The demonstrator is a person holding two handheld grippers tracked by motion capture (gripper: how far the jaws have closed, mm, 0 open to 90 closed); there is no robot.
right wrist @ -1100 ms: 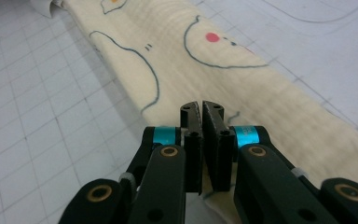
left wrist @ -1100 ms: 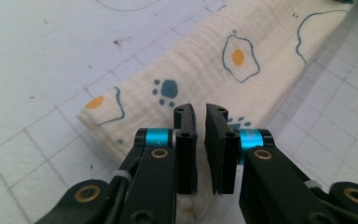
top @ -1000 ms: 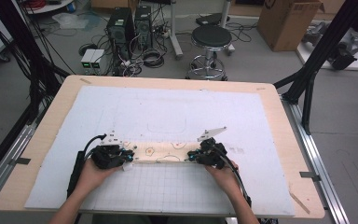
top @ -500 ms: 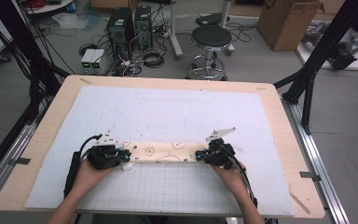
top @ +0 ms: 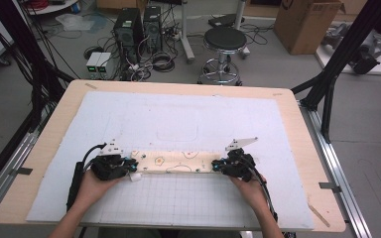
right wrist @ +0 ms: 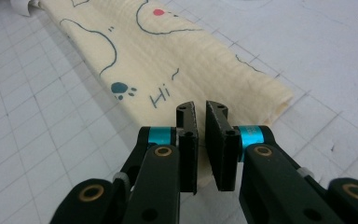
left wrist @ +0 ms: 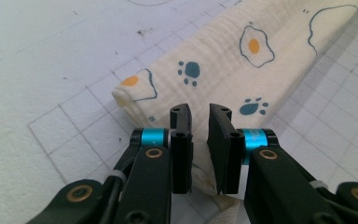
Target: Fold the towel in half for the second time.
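White gridded mat (top: 178, 198), folded cloth (top: 178, 161) flatter (jaws just parting, right gripper (top: 217, 166)).

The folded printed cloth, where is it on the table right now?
In the high view the folded cloth lies as a long strip on the near half of the white mat, stretched between the left tongs and the right tongs.

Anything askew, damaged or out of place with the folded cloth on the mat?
Nothing stands out. The folded printed cloth lies flat as a straight strip along the grid mat, between the left tool and right tool. No tears or spills show.
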